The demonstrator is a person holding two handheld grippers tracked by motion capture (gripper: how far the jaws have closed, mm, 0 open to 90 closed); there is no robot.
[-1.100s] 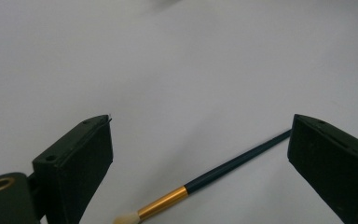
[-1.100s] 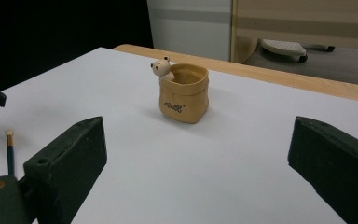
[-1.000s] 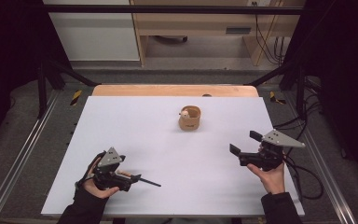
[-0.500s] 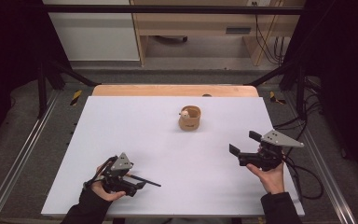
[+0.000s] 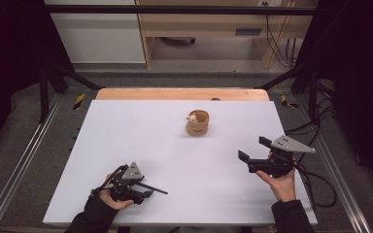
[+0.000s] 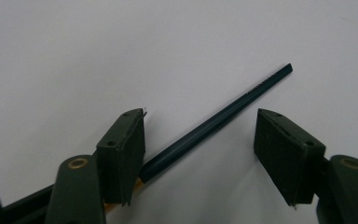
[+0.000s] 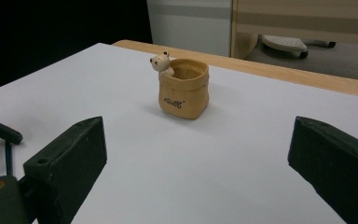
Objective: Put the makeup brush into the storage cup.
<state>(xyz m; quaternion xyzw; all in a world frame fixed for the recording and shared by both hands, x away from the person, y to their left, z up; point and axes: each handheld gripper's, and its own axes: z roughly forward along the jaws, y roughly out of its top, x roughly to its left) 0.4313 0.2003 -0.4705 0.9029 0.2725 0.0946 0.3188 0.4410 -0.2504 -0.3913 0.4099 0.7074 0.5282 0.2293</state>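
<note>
1. A person's left tool (image 5: 148, 190) sits low over the white worktop (image 5: 126, 136) near its front edge, its jaws straddling a slim dark teal pencil (image 6: 219, 120) that lies flat on the surface.

2. Seen along the left tool (image 6: 200, 140), the jaws stand partly apart and have just been closing. The pencil runs slantwise between them, its near end close against the left-hand pad, which may already be touching it, while the right-hand pad stands clear, so nothing is gripped yet.

3. The pencil looks light, stiff and thin, with a smooth painted barrel. I judge it likely to roll or pivot on the bare worktop if only one pad pushes it.

4. A hint of yellowish wood shows at the near end, beside the left-hand pad. The best hold appears to be across the barrel, somewhat short of its middle, with both pads meeting it squarely. A grip at the very end would probably let it swing.

5. The right tool (image 5: 250, 154), held above the worktop's right side, is wide open with nothing between its jaws.

6. It faces a small tan sack-shaped ceramic pot with a bear figure on its rim (image 7: 182, 87), which stands upright mid-worktop, well apart from the pencil.
</note>
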